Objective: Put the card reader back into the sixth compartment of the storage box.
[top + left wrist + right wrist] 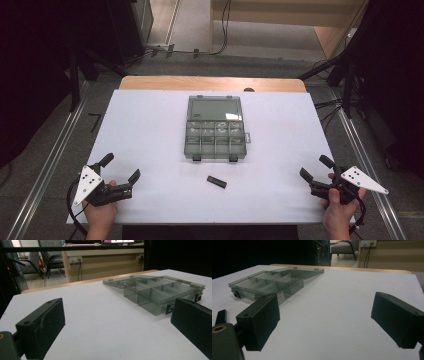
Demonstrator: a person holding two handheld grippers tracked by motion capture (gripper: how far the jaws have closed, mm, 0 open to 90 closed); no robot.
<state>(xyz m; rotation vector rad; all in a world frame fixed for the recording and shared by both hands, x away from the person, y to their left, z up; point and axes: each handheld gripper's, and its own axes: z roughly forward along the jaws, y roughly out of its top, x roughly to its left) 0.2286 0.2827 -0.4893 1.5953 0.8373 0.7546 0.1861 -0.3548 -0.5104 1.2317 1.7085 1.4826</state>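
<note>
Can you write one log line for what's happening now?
left gripper: open, empty | right gripper: open, empty | organizer box: lid open | black piece: on table

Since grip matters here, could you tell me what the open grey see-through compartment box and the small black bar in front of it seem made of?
Open grey see-through compartment box: likely hard glossy plastic; dividers show through its walls. Small black bar: matte and dark, probably plastic, too small to tell.
</note>
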